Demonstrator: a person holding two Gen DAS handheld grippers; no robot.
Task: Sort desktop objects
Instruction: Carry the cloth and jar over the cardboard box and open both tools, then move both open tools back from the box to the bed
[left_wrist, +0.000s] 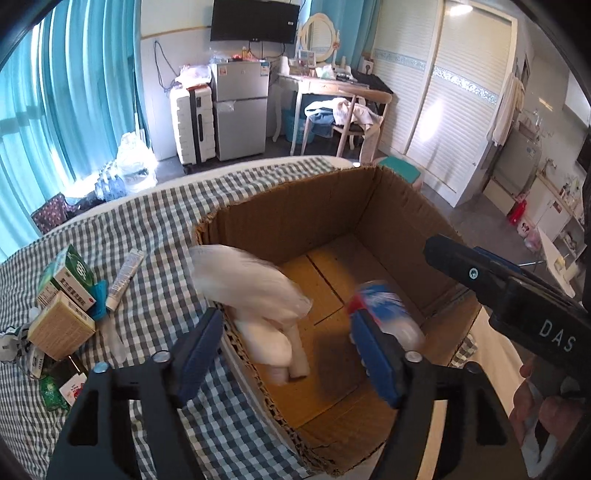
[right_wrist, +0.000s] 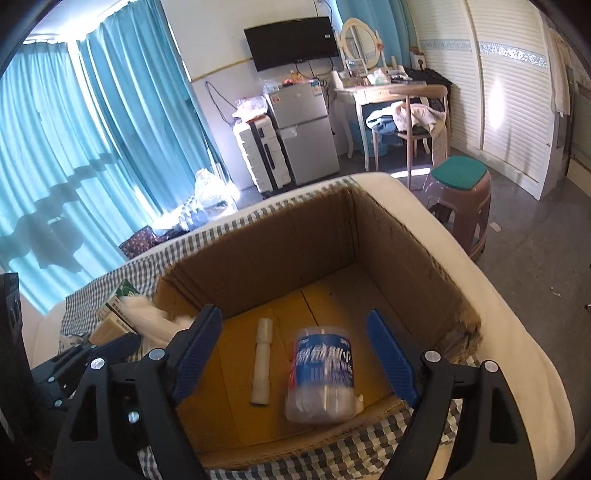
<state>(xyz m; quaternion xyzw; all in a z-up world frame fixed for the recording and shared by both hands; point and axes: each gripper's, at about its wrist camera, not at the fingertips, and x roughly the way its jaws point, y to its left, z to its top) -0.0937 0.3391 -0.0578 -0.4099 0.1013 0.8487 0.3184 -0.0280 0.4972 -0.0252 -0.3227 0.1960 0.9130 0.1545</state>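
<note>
Both sets of jaws stand wide, nothing pressed between the pads. Over the cardboard box (right_wrist: 373, 236), the right gripper (right_wrist: 295, 354) frames a clear plastic jar with a blue label (right_wrist: 322, 373), blurred, its long axis running near to far, lid end toward the camera. Just left of it on the box floor lies a slim white tube (right_wrist: 262, 360), also lengthwise near to far. The left gripper (left_wrist: 288, 354) hangs over the box's near left wall, and a soft white packet (left_wrist: 251, 284) shows blurred above its blue pads, long axis slanting from far left to near right. Further left, on the checked bed cover (left_wrist: 155, 229), sit a green and white carton (left_wrist: 70, 277), a tan carton (left_wrist: 61, 328) and a small tube (left_wrist: 125, 277) pointing far right.
</note>
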